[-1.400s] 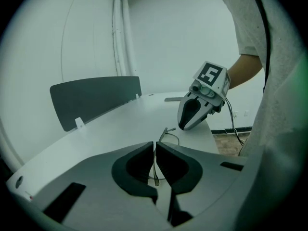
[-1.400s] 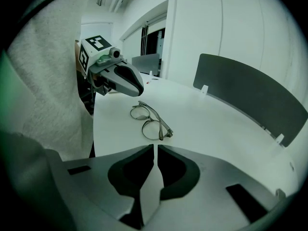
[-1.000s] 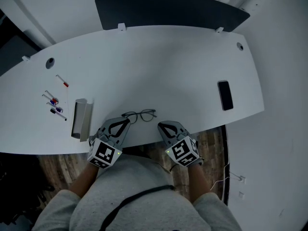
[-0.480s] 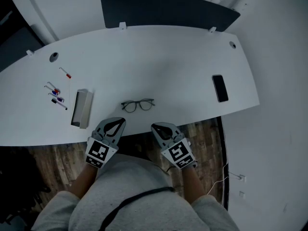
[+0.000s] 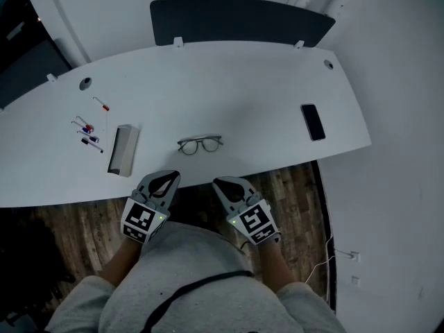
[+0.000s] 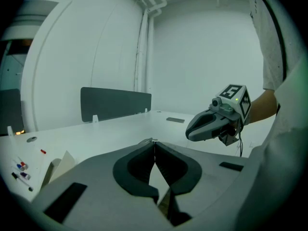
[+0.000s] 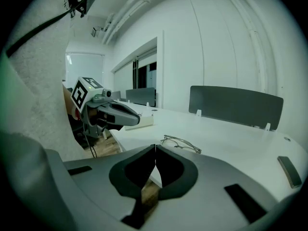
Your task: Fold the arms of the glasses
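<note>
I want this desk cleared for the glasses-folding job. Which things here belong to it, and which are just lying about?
For the job:
glasses
left gripper, shut and empty
right gripper, shut and empty

Lying about:
phone
grey box
pens

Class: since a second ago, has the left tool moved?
Yes. The left tool has pulled back from the glasses toward the person, its tips now at the table edge.

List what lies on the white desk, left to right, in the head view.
Cluster of pens → grey box → glasses → phone.
</note>
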`<state>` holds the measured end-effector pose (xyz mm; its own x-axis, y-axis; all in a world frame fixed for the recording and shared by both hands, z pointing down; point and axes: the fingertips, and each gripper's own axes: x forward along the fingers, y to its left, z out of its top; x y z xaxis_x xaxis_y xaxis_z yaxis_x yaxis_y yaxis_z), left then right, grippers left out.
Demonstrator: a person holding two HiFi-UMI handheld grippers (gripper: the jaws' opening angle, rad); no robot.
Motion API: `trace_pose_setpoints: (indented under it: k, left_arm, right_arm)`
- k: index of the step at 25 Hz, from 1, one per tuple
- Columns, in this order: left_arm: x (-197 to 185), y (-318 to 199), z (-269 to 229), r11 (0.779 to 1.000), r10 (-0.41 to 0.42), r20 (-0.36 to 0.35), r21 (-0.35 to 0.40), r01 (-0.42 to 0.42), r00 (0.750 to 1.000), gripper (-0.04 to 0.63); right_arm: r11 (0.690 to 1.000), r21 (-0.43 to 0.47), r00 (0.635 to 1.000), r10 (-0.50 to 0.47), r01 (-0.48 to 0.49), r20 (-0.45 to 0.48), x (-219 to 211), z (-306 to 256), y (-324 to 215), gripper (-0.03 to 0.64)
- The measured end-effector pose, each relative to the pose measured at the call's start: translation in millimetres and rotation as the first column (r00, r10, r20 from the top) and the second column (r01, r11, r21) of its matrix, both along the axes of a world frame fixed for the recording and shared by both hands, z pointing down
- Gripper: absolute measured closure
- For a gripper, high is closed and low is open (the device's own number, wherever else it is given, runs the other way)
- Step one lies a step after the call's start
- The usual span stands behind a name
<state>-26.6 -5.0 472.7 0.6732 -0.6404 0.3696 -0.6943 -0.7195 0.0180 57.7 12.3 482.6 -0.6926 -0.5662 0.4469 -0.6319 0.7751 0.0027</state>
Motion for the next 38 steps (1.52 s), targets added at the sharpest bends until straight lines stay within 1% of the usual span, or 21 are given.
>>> trace_pose_setpoints:
  k: [2, 7, 15, 18, 21, 27, 34, 38]
  left_arm:
    - [2, 1, -9, 1.000, 0.005, -0.017, 0.012, -0.005, 1.000, 0.578]
    - [1, 7, -24, 0.999, -0.001, -0.059, 0.039, 0.004, 0.998, 0.580]
    - [-26, 45, -32, 0.994, -0.093, -0.133, 0.039, 0.099, 0.987, 0.580]
    - [-27, 65, -34, 0.995, -0.077, -0.147, 0.049, 0.085, 0.986, 0.580]
    - [-25, 84, -38, 0.995, -0.061, -0.146, 0.065, 0.071, 0.987, 0.580]
    - [-21, 116, -43, 0.994, -0.056, -0.169, 0.087, 0.072, 0.984, 0.580]
    - [-22, 150, -51, 0.989, -0.093, -0.218, 0.091, 0.115, 0.972, 0.580]
    - [-25, 168, -57, 0.987, -0.100, -0.228, 0.103, 0.126, 0.969, 0.580]
  right_arm:
    - [1.000, 0.011, 0.999, 0.028, -0.028, 0.028, 1, -8, 3, 0.598]
    - [0.994, 0.063, 0.994, 0.090, -0.094, 0.063, -2, -27, 10, 0.598]
    - [0.990, 0.066, 0.987, 0.115, -0.123, 0.109, -26, -40, 43, 0.598]
    - [0.984, 0.079, 0.983, 0.149, -0.157, 0.105, -30, -44, 60, 0.598]
    - [0.979, 0.085, 0.977, 0.172, -0.183, 0.123, -31, -50, 78, 0.598]
    - [0.973, 0.107, 0.973, 0.189, -0.203, 0.134, -34, -57, 114, 0.598]
    - [0.972, 0.132, 0.975, 0.178, -0.195, 0.134, -42, -68, 151, 0.598]
    - [0.972, 0.133, 0.974, 0.173, -0.192, 0.144, -49, -71, 168, 0.598]
